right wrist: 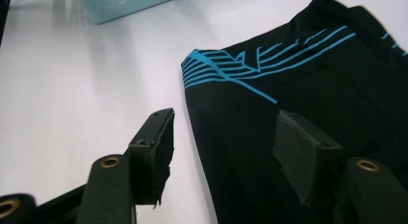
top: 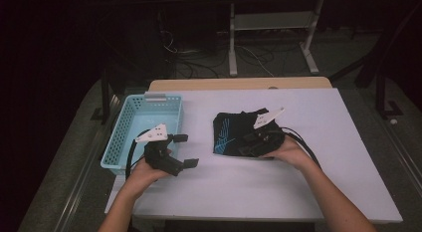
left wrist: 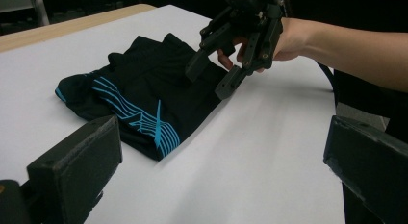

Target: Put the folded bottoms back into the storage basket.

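Three cameras, one table: a fixed overhead and two riding the hand-held grippers.

The high view looks forward and down from the person's side, taking in the whole white table (top: 308, 157), the blue basket (top: 124, 132) at 9 o'clock and the folded black garment (top: 234, 132) near centre. The left gripper view sits low over the tabletop, facing across it to the garment (left wrist: 144, 99) and the right gripper (left wrist: 211, 72) at 12 o'clock. The right gripper view hangs close above the garment (right wrist: 298, 89), with the basket (right wrist: 120, 3) at 11 o'clock. All three share the garment.
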Demonstrator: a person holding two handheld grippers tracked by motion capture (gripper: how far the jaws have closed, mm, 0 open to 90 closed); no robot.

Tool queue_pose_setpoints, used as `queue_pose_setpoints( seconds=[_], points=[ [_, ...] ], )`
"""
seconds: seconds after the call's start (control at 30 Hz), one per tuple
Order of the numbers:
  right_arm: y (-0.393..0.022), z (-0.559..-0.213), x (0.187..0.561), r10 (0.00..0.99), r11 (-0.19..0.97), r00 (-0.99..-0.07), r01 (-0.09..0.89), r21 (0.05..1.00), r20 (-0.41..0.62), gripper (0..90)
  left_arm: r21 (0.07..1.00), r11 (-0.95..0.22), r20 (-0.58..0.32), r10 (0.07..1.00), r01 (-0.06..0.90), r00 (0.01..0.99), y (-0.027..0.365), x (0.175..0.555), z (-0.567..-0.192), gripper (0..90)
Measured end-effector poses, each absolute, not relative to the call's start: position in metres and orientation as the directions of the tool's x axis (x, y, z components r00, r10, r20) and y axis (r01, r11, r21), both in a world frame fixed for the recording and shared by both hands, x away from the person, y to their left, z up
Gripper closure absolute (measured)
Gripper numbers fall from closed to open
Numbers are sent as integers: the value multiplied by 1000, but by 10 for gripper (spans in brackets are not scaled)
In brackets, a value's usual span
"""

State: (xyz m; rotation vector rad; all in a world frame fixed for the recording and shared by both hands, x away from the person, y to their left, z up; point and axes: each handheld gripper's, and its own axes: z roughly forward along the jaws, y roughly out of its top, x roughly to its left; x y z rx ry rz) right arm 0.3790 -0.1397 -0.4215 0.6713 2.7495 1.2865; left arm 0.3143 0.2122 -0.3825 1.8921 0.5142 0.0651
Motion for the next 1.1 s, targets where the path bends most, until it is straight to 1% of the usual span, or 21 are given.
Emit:
queue_pose_setpoints(
  seconds=[0.53, 0.87, 1.1],
  points=[
    [-136, -434, 379, 387, 613, -911, 368, 699, 140, 441, 904, -282, -202, 379, 320, 903, 213, 314, -382, 0],
    [-133, -440, 380, 387, 635, -914, 361, 683, 123, 442, 905, -282, -201, 378, 319, 904, 213, 314, -383, 0],
    [-134, -444, 381, 398, 647, -913, 352, 677, 94, 444, 904, -283, -201, 378, 320, 904, 212, 314, -383, 0]
  ],
)
